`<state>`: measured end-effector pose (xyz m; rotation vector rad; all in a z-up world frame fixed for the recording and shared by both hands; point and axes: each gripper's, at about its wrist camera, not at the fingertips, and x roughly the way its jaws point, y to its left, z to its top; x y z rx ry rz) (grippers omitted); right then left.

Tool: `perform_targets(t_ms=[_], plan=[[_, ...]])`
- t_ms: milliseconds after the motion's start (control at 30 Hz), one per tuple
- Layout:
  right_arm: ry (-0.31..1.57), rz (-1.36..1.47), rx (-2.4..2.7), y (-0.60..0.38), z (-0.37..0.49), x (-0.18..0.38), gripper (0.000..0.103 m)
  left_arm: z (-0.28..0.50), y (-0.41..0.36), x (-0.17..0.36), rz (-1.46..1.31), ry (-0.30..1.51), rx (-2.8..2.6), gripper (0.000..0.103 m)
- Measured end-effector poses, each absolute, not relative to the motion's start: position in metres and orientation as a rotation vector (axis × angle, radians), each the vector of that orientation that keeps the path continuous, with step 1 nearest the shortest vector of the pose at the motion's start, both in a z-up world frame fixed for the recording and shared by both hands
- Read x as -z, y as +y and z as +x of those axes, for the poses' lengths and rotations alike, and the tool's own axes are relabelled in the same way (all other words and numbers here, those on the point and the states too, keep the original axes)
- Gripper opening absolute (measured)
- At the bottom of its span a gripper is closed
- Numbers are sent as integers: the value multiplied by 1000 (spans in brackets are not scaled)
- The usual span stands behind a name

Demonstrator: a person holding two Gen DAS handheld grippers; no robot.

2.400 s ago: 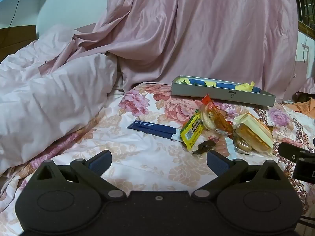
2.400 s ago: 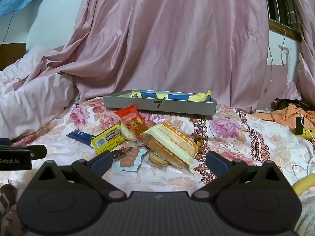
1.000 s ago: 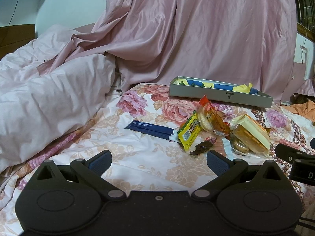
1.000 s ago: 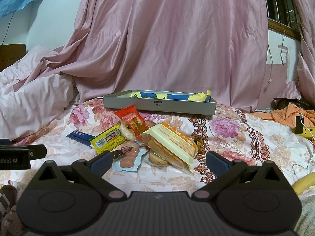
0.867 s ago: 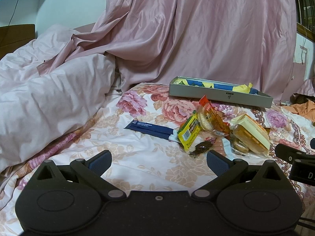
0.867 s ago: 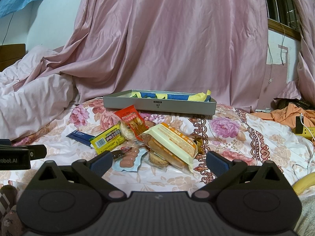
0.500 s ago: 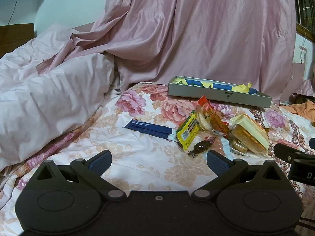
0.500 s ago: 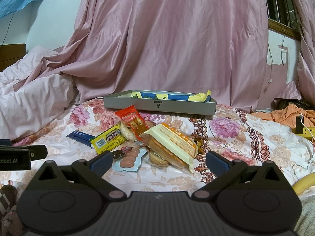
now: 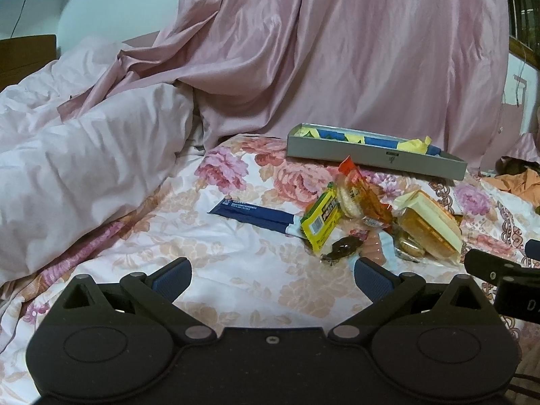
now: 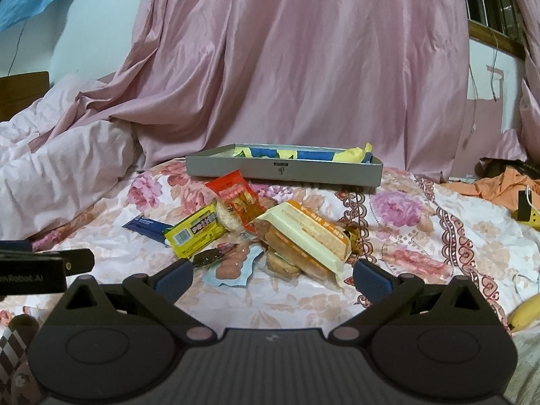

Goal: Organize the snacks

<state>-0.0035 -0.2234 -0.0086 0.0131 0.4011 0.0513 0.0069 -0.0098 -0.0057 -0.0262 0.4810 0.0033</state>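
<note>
A pile of snacks lies on the floral bedsheet: a yellow packet [image 9: 322, 217] [image 10: 196, 230], a dark blue bar [image 9: 251, 214], an orange-red packet [image 10: 236, 195], a cream-and-orange biscuit pack [image 10: 307, 236] [image 9: 428, 229], a small brown candy [image 9: 342, 246] and pink sausages [image 10: 233, 263]. Behind them stands a grey tray [image 10: 283, 168] [image 9: 374, 158] holding blue and yellow wrappers. My left gripper [image 9: 271, 275] is open, short of the pile and to its left. My right gripper [image 10: 273, 275] is open just before the sausages and biscuit pack, holding nothing.
A bunched pink duvet [image 9: 84, 155] fills the left side, and a pink curtain [image 10: 287, 67] hangs behind the tray. Orange cloth [image 10: 499, 185] lies at the right. A banana [image 10: 524, 312] pokes in at the lower right.
My left gripper has drifted slightly, so the pile and tray sit a little further left in its view. The right gripper has barely moved. Both stay open.
</note>
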Motion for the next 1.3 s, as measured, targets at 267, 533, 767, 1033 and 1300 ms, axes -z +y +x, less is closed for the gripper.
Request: perform_targets(t_ms=[267,533,767,1033,1300], plan=[[432,86,-79,-233,11,7,103,22,-14,15,0,526,35,102],[530,135,-160,-247,53,9,103,56,-19,20,12,552,119,102],[562,127,-179,-270,99,6,103,93,-37,27,69,576,239,102],[614,-15,-281,-278,139,13,103,130,-65,38,150,608,388,102],[635,-165,-388,-292,167,19,103,165,-78,45,201,672,549,102]])
